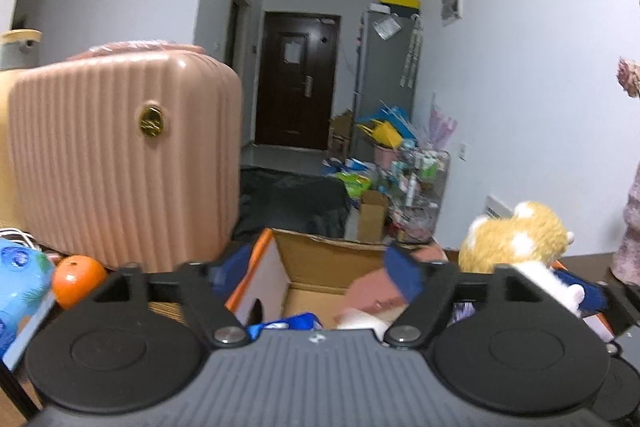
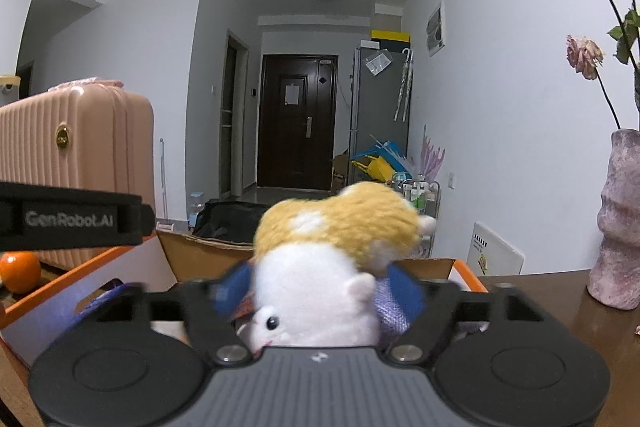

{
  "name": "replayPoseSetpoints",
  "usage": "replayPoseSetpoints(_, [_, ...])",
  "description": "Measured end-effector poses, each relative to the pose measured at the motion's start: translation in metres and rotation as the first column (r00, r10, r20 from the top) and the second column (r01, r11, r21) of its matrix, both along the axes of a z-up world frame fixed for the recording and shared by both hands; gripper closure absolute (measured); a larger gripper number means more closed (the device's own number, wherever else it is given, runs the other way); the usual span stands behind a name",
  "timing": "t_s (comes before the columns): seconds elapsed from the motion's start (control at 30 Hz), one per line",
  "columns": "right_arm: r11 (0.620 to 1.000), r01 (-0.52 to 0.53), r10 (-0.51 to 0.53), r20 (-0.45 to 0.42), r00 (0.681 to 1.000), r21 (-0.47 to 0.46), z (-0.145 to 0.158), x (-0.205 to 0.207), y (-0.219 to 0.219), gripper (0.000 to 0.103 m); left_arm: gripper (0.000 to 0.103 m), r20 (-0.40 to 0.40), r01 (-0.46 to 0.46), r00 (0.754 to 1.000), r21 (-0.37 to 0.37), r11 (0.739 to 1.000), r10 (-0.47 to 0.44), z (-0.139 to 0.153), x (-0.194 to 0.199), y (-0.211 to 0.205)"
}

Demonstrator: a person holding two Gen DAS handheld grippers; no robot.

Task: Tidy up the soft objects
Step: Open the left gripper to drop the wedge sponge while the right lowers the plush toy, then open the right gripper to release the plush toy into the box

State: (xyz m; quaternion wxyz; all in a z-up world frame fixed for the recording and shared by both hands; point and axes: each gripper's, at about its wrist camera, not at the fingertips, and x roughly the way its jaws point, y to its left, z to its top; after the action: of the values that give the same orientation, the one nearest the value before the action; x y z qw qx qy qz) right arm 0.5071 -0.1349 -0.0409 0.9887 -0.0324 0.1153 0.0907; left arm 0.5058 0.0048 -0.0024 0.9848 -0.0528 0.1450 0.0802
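My left gripper (image 1: 316,271) hangs open over a cardboard box (image 1: 320,255) with orange edges. Below it, inside the box, lies a blurred pink and white soft thing (image 1: 372,301) close to the right finger, and the pads do not press on it. A blue and white item (image 1: 288,323) also lies in the box. A yellow and white hamster plush (image 2: 320,267) sits upside down between the fingers of my right gripper (image 2: 316,289), over the same box (image 2: 200,249). Its jaws stand wide and clear of the plush, with purple cloth (image 2: 390,311) beside it. The plush (image 1: 516,239) also shows at the right of the left wrist view.
A pink ribbed suitcase (image 1: 120,155) stands left of the box, with an orange (image 1: 76,279) and a blue patterned object (image 1: 20,279) in front of it. A mauve vase (image 2: 620,219) of dried roses stands on the wooden table (image 2: 560,307) at right. The left gripper's strap (image 2: 68,217) crosses the left side.
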Motion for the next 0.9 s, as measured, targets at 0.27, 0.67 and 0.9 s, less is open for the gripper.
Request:
replayPoseSetpoints(0.27, [0.999, -0.005, 0.005, 0.008, 1.000, 0.040, 0.000, -0.007, -0.007, 0.000, 0.000, 0.022, -0.052, 0.998, 0.015, 0.999, 0.052, 0.003, -0.011, 0.009])
replayPoseSetpoints(0.67, [0.996, -0.023, 0.021, 0.029, 0.999, 0.086, 0.003, -0.020, -0.015, 0.000, 0.000, 0.004, -0.068, 0.998, 0.003, 0.998, 0.068, 0.003, -0.011, 0.017])
replayPoseSetpoints(0.9, [0.995, -0.023, 0.020, 0.033, 0.999, 0.102, 0.004, -0.034, -0.022, 0.000, 0.000, -0.005, -0.080, 0.997, -0.003, 0.997, 0.080, 0.001, -0.022, 0.025])
